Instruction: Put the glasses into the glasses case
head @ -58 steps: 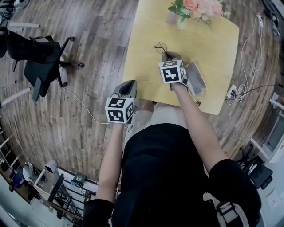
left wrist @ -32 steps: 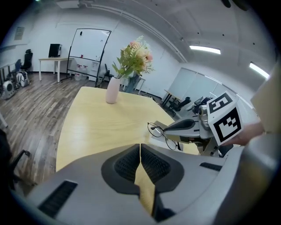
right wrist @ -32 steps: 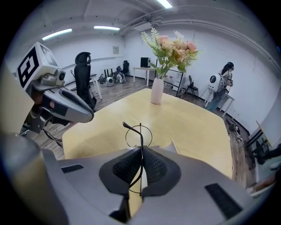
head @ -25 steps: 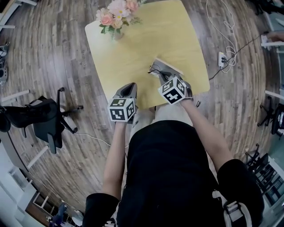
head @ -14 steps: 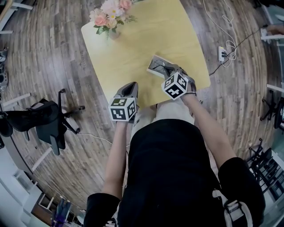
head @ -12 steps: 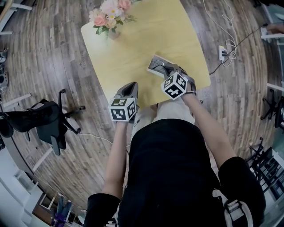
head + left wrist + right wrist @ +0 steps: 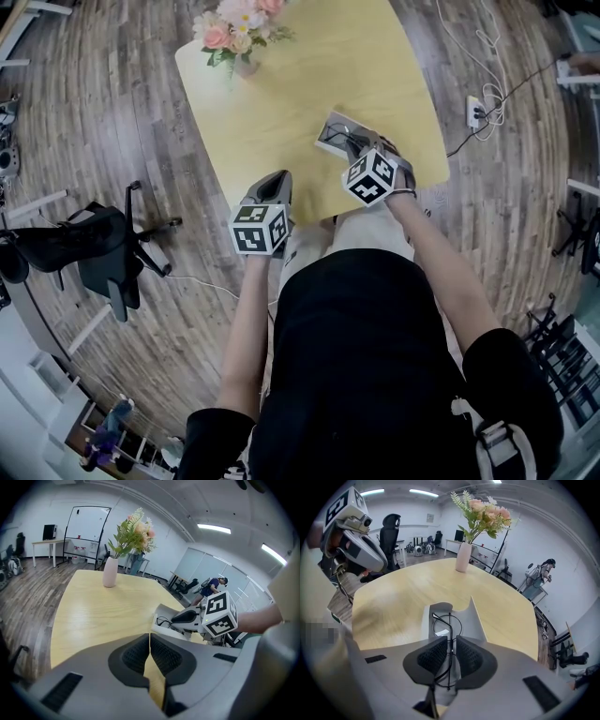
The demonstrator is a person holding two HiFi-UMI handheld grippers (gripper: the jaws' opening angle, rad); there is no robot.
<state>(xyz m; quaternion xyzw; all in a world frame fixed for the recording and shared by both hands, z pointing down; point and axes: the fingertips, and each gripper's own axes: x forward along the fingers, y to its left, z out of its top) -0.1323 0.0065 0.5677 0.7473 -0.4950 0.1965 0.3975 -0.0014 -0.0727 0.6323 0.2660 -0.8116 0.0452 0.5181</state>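
The left gripper hangs nearest the person at the table's near edge. Its fingers are pressed together on nothing.

At about 1 o'clock from it, the right gripper points steeply down over the open grey glasses case. Its jaws are opening. The thin black wire glasses stand on edge between the pads, with a sliver of gap on each side, so nothing pinches the frame.

The likely trouble is in this release. Standing on edge with nothing gripping them, the glasses could tip sideways and settle across the case wall instead of flat inside. A temple could also catch on a ribbed pad if the gripper rises before the jaws are wide enough, which would drag the glasses back out. Either way, the lid would probably not close cleanly.

The case holds the far lens of the glasses, and their near end sits under the jaws. Whether they rest on the lining cannot be told.

Farther off, at about 11 o'clock across the table, a pale pink vase holds pink flowers and greenery.
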